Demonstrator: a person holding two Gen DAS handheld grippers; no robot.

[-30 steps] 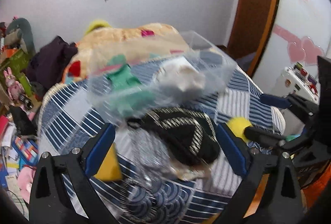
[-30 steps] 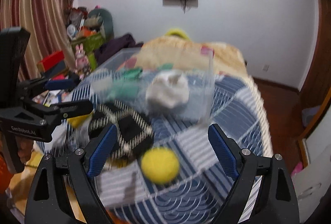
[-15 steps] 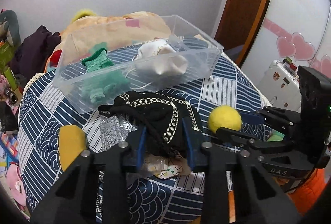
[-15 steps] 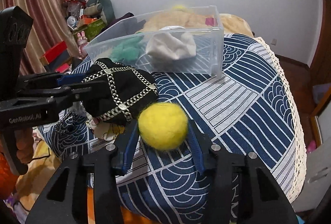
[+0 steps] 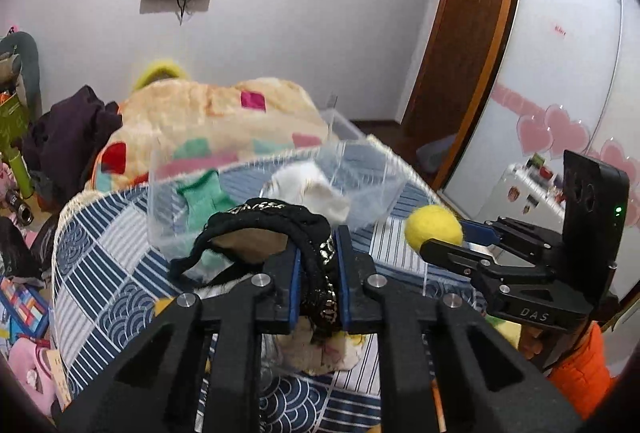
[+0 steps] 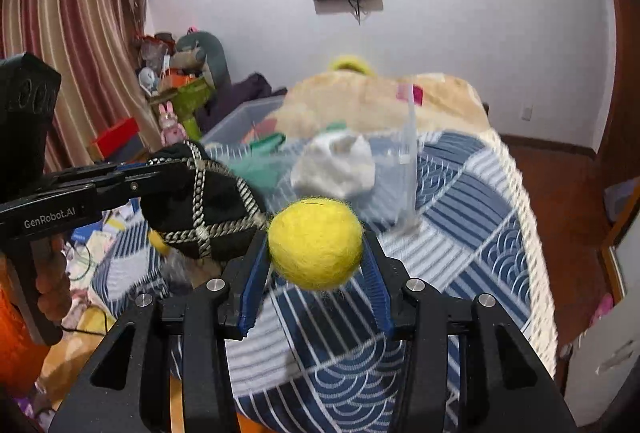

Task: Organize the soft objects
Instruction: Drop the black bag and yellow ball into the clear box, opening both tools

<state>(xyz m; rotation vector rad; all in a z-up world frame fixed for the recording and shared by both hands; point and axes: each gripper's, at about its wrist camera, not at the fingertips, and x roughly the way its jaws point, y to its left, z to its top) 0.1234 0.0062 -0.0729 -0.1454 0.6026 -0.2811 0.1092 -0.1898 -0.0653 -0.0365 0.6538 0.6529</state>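
My left gripper (image 5: 318, 261) is shut on a black pouch with gold chain trim (image 5: 264, 233) and holds it lifted above the bed; the pouch also shows in the right wrist view (image 6: 204, 209). My right gripper (image 6: 316, 257) is shut on a yellow felt ball (image 6: 316, 243), also lifted; the ball also shows in the left wrist view (image 5: 434, 227). Beyond both stands a clear plastic bin (image 5: 372, 189) holding a white soft item (image 5: 312, 189) and a green cloth (image 5: 200, 201).
The bin sits on a bed with a blue and white patterned cover (image 6: 460, 233). A cream blanket with coloured patches (image 5: 216, 113) lies behind the bin. A pale item (image 5: 320, 353) lies on the cover under my left gripper. Clutter covers the floor at left (image 5: 24, 313).
Both grippers closed from open, the left on the black pouch and the right on the yellow ball, and both have lifted their items off the bed cover.
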